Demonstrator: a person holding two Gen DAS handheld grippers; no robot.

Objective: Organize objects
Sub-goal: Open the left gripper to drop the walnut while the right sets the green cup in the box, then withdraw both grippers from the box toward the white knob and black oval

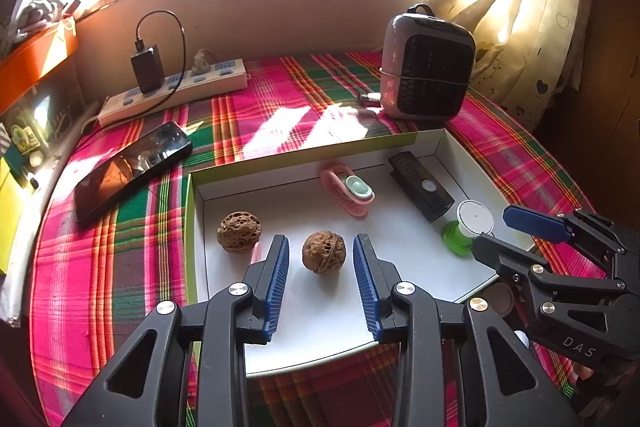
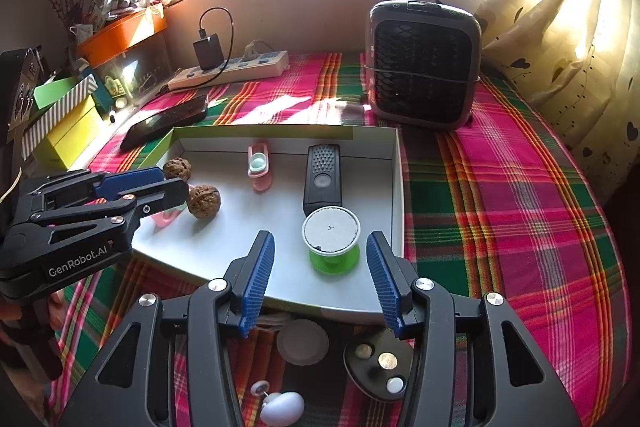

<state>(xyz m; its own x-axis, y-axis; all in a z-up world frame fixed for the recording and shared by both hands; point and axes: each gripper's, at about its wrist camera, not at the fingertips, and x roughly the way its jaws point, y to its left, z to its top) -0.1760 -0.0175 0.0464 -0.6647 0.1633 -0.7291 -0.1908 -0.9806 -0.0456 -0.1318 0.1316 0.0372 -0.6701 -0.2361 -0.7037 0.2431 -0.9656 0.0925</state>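
A plaid cloth [image 2: 500, 195] is covering the table; a grey heater [image 2: 424, 63] is standing upright at the back, its dark grille facing the cameras; a white power strip [image 1: 176, 95] is lying along the wall with a black charger [image 1: 147, 69] plugged into it; a phone [image 1: 132, 171] is lying screen-up beside the box, its long axis running diagonally from near left to far right in the left wrist view.

A shallow white box [image 2: 396, 187] with a green outer rim is sitting open on the cloth, holding all the small things; a black remote [image 2: 322, 179] is lying flat, its long axis running front to back, its perforated end pointing toward the window; a pink clip [image 2: 258, 165] is lying left of it, also lengthwise front to back; a green spool [image 2: 331, 241] is standing upright, its white round top facing up; two walnuts are resting at the left, one [image 1: 323, 251] nearer and one [image 1: 239, 231] farther left.

The left gripper [image 1: 321, 265] is hanging open with the near walnut between its blue pads, neither pad touching it; the right gripper [image 2: 320, 273] is likewise released, its pads apart on either side of the spool without pressing it.

"GenRobot.AI" is showing in white on the left gripper's side in the right wrist view; "DAS" is showing on the right gripper's body in the left wrist view.
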